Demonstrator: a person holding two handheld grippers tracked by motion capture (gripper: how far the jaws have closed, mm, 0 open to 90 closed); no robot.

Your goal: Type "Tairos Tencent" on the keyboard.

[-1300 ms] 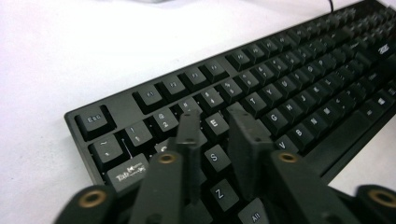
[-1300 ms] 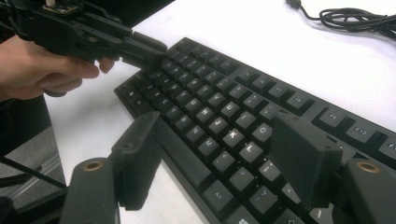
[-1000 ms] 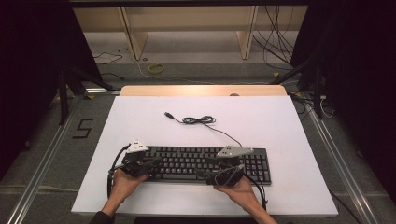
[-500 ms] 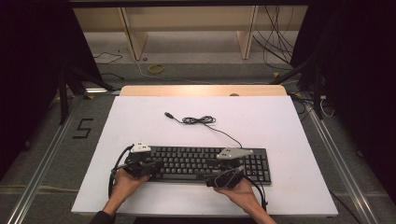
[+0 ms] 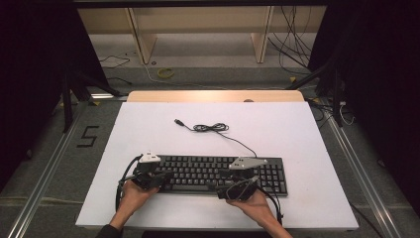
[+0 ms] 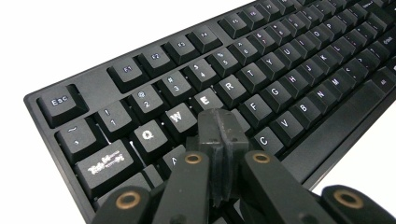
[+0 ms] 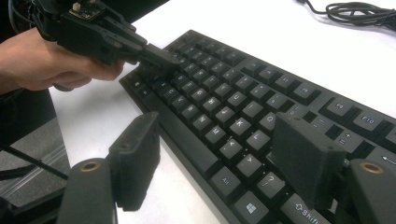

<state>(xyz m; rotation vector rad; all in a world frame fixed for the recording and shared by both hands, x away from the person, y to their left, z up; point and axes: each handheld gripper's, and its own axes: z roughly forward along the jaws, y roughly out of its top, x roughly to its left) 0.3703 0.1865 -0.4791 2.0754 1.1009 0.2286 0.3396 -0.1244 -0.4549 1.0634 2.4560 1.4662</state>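
Left gripper (image 6: 219, 135) closed, tip pressed at keyboard (image 5: 208, 171) near 9 o'clock end; right gripper (image 7: 219, 163) open above keys. Nothing shifted since second ago; typing seemingly paused.

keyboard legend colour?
White lettering on black keycaps of the keyboard; clearest in the left gripper view.

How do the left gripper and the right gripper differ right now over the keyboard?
The left gripper has its jaws pressed shut, while the right gripper holds its jaws wide apart. The left gripper's tip sits on the keyboard near its left end, by the E key; the right gripper sits further right, its jaws open over the bottom rows. Both are hand-held, black, and empty.
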